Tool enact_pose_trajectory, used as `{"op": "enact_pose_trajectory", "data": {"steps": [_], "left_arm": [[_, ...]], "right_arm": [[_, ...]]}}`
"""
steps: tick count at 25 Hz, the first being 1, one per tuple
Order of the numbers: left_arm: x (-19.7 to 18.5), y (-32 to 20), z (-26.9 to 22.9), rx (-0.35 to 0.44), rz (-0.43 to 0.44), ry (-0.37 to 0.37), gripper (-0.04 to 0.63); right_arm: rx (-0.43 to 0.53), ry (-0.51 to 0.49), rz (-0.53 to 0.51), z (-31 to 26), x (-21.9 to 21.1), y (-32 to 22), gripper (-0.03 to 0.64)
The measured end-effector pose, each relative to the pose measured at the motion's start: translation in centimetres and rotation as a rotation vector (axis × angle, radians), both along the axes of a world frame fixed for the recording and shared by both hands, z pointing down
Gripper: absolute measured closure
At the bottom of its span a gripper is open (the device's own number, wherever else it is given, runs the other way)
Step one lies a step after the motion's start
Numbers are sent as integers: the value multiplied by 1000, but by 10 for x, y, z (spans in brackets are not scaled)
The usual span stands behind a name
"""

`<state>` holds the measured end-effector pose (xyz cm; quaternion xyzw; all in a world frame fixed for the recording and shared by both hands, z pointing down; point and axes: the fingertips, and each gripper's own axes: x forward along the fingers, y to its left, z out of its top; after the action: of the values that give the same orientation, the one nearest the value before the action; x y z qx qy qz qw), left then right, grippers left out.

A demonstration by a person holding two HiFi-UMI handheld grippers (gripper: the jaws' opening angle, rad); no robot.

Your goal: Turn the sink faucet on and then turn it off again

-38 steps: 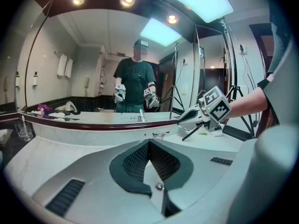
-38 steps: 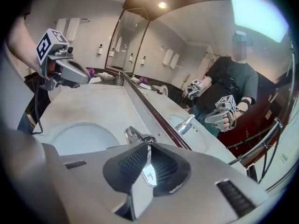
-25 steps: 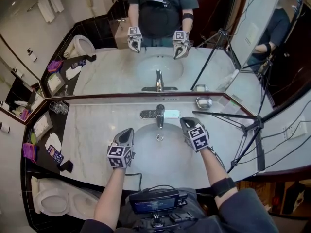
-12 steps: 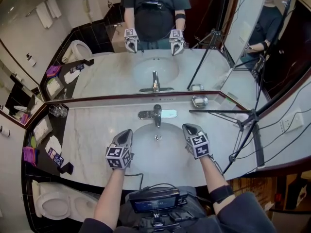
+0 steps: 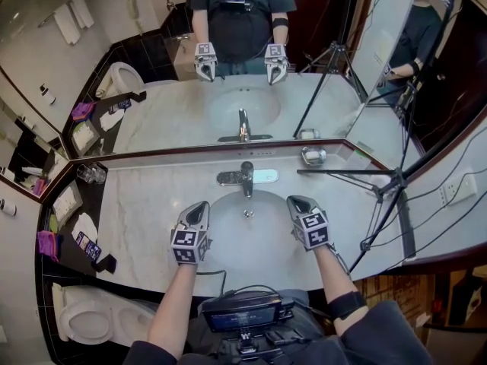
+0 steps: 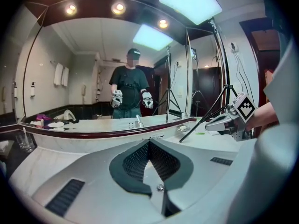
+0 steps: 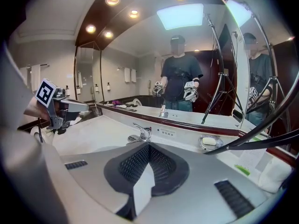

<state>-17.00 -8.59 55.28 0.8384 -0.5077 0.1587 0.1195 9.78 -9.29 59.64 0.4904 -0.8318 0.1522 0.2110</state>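
The chrome faucet (image 5: 246,177) stands at the back of the white sink basin (image 5: 247,238), its lever on top; the right gripper view shows the faucet (image 7: 142,133) just beyond my jaws. My left gripper (image 5: 199,206) hovers over the basin's left rim, shut and empty, its jaws (image 6: 148,143) pointing at the mirror. Over the basin's right rim my right gripper (image 5: 295,201) is also shut with nothing in it, apart from the faucet. Each gripper appears in the other's view: the right gripper (image 6: 210,123) and the left gripper (image 7: 84,107).
A soap dish (image 5: 313,157) sits right of the faucet. A black tripod (image 5: 384,196) leans over the counter's right side. Drinking glasses (image 5: 91,173) and toiletries stand on the dark shelf at left, a toilet (image 5: 84,318) below. A mirror (image 5: 251,67) backs the marble counter (image 5: 152,204).
My right gripper has drawn back a little from the faucet toward the basin's near right rim. The left gripper has stayed almost in place.
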Motion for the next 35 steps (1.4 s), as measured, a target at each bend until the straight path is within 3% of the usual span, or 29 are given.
{"op": "enact_pose_trajectory", "data": {"steps": [5,7,19,24,35], "left_arm": [[12,-11,-1,22,52,-65,590],[22,-16,-2,38,111,-104,544],[78,-58,29,177,424,-423,412],[95,-79,55,174,503,-483,314],[117,-117,106,161,625,-572,316]], "right_arm": [[-23,-12,4,4,3,0,597],[-28,-12,7,7,4,-2,597],[-97,10,10,39,13,-10,597],[-108,12,32,39,21,-14,597],[-157,13,81,72,47,-2,597]]}}
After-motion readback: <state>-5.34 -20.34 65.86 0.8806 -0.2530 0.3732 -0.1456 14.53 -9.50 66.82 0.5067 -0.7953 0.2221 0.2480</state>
